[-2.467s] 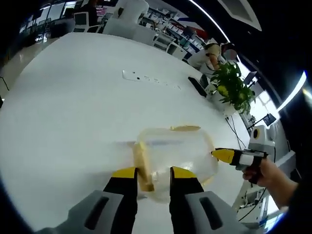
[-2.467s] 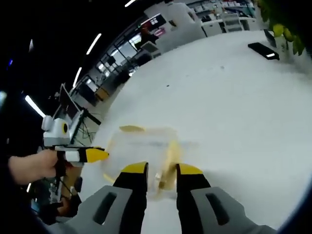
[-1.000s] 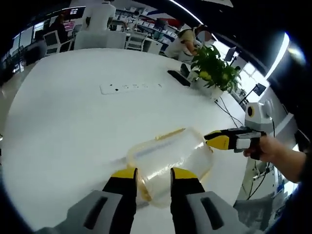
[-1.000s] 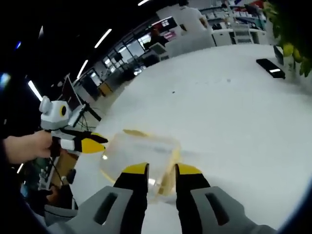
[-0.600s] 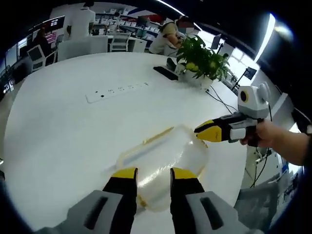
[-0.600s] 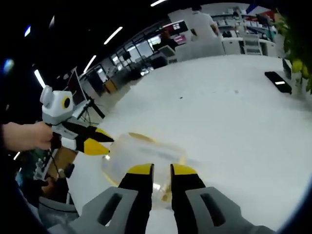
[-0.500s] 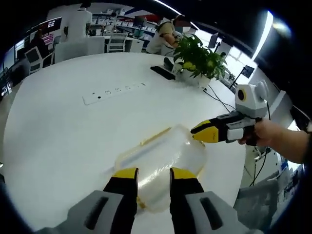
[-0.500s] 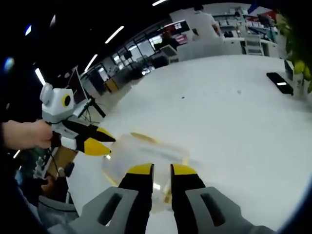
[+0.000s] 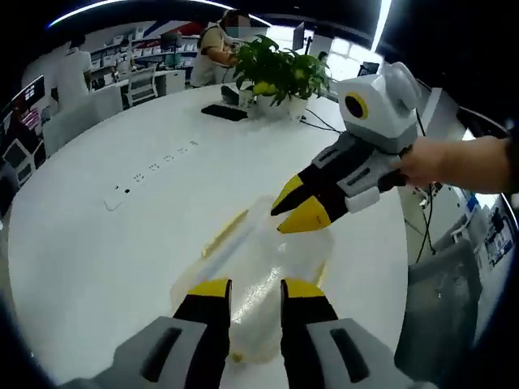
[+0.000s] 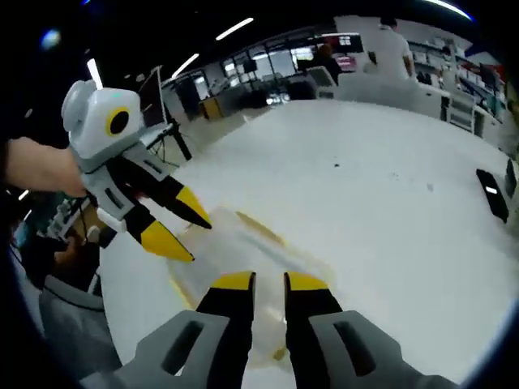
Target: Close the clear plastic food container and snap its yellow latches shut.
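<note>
Two ends, two tools: looking along the left gripper at the clear container, flat on the white table, with its long axis running away from those jaws and slanting toward the right gripper. Reads as jaws apart on the left, with a plain gap between the yellow tips and the container's near end showing through it. Cannot tell whether touching the plastic or just hovering above it. Much the same on the right: parted a little, tips down at the far end of the container, at or just over its top face. Cannot resolve contact there either. Gripped from the right side by a hand. Mirrored in the right gripper view: near end under the narrow gap of its own jaws, spread tips of the left gripper at the opposite end. Looks like the lid is already down on the box, though hard to confirm through clear plastic. Can see one yellow latch along the long side, left of the axis in the left gripper view. Probably unsnapped, but too blurred to call. By judgement: about equally near, one tool per short end. Would put that latch off to the flank of both, so calls for a sideways shift rather than a push straight ahead. No interference from the potted plant or the phone, both well apart at the far edge.
</note>
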